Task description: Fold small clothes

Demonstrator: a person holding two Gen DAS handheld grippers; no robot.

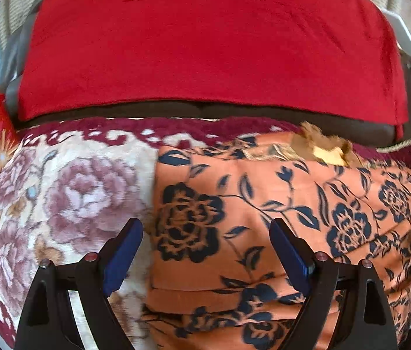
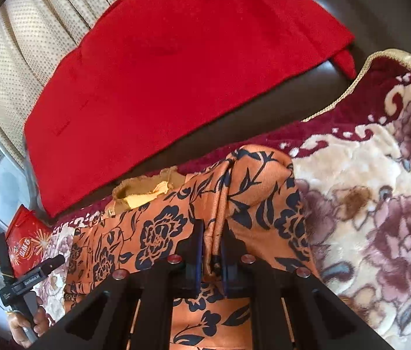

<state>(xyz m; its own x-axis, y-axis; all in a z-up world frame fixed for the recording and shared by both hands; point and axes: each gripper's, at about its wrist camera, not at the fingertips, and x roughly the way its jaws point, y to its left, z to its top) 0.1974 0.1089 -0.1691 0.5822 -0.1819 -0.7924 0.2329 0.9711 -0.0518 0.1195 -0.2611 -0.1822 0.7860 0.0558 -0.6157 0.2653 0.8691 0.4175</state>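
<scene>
Orange floral garment (image 2: pixel 159 233) pinched in right gripper (image 2: pixel 211 250); left gripper (image 1: pixel 205 233) spread wide, seemingly above it.

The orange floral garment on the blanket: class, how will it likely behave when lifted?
The orange floral garment probably goes floppy: it bunches into a ridge between the shut right gripper. Its slight sheen hints it's slippery. Thin folded layers suggest it's light.

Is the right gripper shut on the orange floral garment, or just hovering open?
Shut on it: the right gripper pinches a raised ridge of the orange floral garment between its pads.
</scene>
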